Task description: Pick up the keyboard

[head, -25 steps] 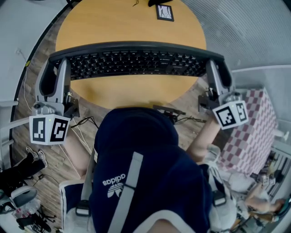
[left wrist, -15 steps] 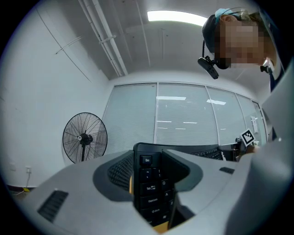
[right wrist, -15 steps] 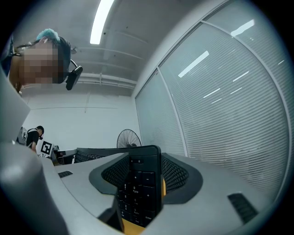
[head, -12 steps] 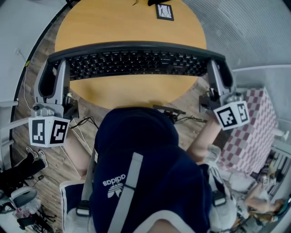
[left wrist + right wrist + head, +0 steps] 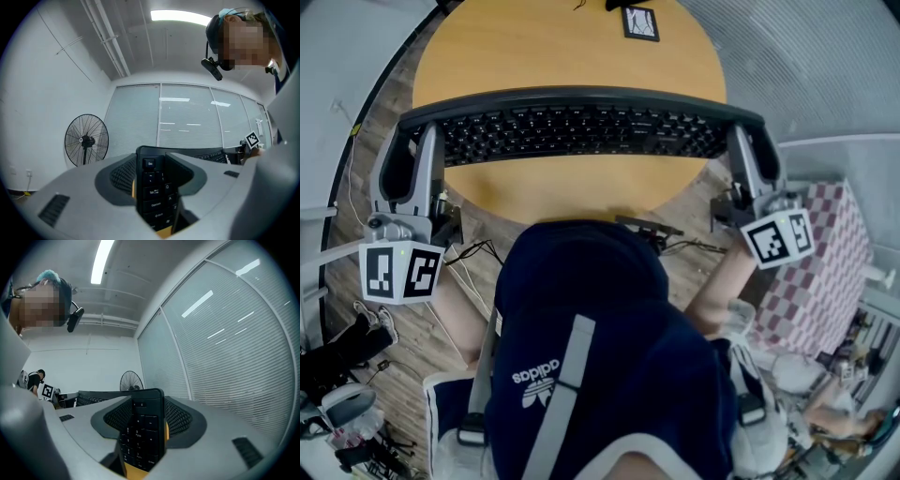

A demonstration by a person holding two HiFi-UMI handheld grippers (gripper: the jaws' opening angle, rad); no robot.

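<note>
Seen from above, a person in a dark hooded top (image 5: 581, 309) stands at the near edge of a round wooden table (image 5: 572, 56), a handheld gripper in each fist. Nearest the camera are the two marker cubes, one on the left (image 5: 398, 270) and one on the right (image 5: 778, 236). Beyond them, the left gripper (image 5: 411, 141) is clamped on the left end of the black keyboard (image 5: 581, 127), and the right gripper (image 5: 750, 141) on its right end.

The left gripper view shows that tool (image 5: 152, 164) closed narrowly on the keyboard (image 5: 152, 197) at the Esc-key end. The right gripper view shows its partner (image 5: 140, 413) pinching the number-pad end (image 5: 140, 432).

The keyboard's long axis runs left to right across the table's near half, each end reaching past the table's edge to where a gripper meets it. With one tool on each end, neither is nearer, so the lift likely depends on both rising evenly to keep the board level. Whether it has cleared the tabletop cannot be told.

A marker card (image 5: 639, 25) lies at the far edge. A pedestal fan (image 5: 86, 140) stands against the room's blinds.
</note>
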